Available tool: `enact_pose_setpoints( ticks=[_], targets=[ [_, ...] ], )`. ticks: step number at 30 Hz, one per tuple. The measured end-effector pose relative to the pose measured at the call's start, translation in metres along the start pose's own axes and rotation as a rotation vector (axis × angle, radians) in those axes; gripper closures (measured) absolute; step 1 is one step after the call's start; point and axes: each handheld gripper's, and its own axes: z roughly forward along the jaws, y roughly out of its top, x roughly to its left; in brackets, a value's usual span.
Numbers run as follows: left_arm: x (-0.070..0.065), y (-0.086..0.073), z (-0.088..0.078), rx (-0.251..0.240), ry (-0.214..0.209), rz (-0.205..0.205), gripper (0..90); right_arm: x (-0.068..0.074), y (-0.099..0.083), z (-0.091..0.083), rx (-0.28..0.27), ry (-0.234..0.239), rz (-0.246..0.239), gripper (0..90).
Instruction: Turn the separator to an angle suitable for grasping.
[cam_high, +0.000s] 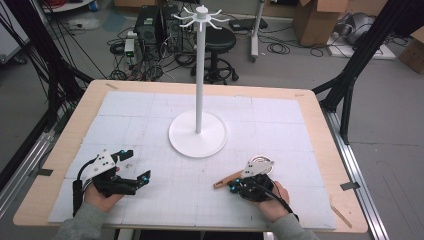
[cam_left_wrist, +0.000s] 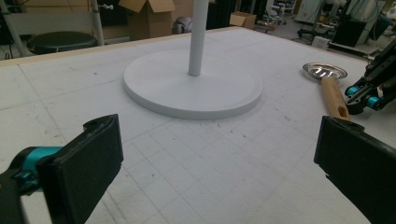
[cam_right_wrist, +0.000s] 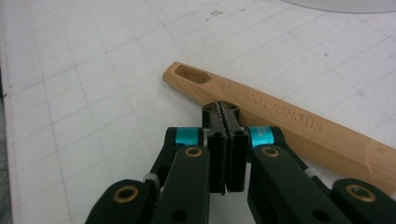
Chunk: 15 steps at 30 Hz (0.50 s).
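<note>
Two grippers worked one table (cam_high: 320, 150). At the left, the left gripper (cam_high: 134, 167) hovered with jaws spread wide, nothing between them. One white stand (cam_high: 198, 134) rose mid-table. Right of it lay one strainer spoon (cam_high: 247, 170), its wooden handle (cam_right_wrist: 289, 126) stamped "KITCHEN TOOL", long axis slanting from the steel bowl (cam_left_wrist: 325, 71) at far right down to the slotted end at near left. The right gripper (cam_right_wrist: 226, 112) had its jaws clenched together, empty, tips against the handle.

The stand (cam_high: 198, 134) sits mid-worktop (cam_high: 320, 150). The ladle (cam_high: 245, 172) lies to its front right. The right claw (cam_high: 233, 187) is beside its handle.
</note>
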Motion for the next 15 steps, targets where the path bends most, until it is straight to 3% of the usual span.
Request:
enact_pose_setpoints(
  ticks=[15],
  targets=[
    [0.0,-0.001,-0.004,0.004,0.001,-0.002,1.8,-0.003,0.013,0.015,-0.012,-0.026,0.019,90.0]
  ],
)
